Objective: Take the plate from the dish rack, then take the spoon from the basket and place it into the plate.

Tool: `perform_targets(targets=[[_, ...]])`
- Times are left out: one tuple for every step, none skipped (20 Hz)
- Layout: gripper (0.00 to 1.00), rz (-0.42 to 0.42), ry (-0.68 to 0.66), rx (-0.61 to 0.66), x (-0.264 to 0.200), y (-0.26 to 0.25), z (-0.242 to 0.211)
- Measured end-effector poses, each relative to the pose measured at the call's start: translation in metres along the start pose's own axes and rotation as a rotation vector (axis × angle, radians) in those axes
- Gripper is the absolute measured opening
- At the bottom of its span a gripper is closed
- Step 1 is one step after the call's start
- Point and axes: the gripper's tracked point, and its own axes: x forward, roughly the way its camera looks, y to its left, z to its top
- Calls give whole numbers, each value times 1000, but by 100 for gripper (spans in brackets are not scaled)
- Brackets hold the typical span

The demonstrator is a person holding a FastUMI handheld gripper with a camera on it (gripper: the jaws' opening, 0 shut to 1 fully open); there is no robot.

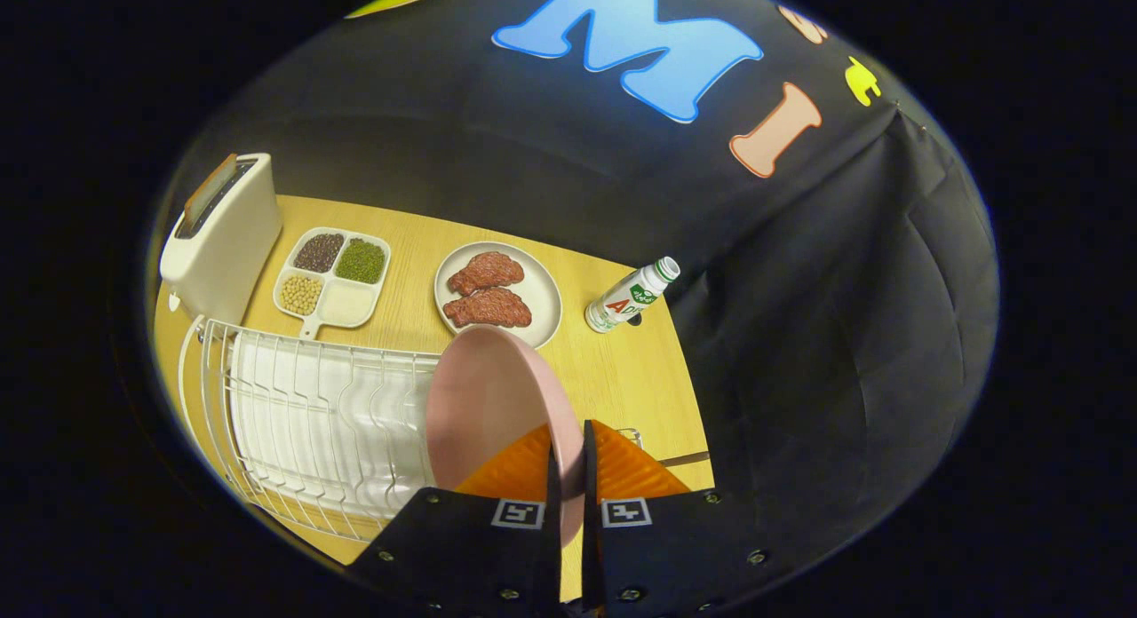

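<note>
Tongs (568,454) clamp the rim of the pink plate (484,405), held edge-up just ahead, beside the white dish rack (311,423). Plate appears rigid, smooth, likely slippery and breakable; a rim grip suits it, kept firm.

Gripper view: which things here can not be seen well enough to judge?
- Pink plate, gripped on edge by the tool: its lower rim is hidden behind the fingers.
- Dish rack: the near end is cut off, the right end is behind the plate.
- Bottle: label too small to make out.
- Toaster: the slot contents are unclear.
</note>
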Motion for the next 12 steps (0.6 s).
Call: perform_targets(targets=[[9, 4, -5, 14, -1, -7, 1], [9, 15, -12, 24, -4, -13, 3], [9, 29, -20, 38, -7, -18, 4], [9, 45, -30, 52, -11, -24, 5], [9, 56, -34, 65, -13, -32, 2], [9, 63, -36, 80, -18, -41, -1], [9, 71, -41, 98, -22, -51, -5], [9, 85, -45, 116, -26, -61, -8], [9, 107, -47, 137, -31, -70, -13], [9, 131, -45, 157, -35, -78, -18], [9, 156, -49, 175, -39, -87, -24], [9, 174, -54, 193, -43, -96, -29]])
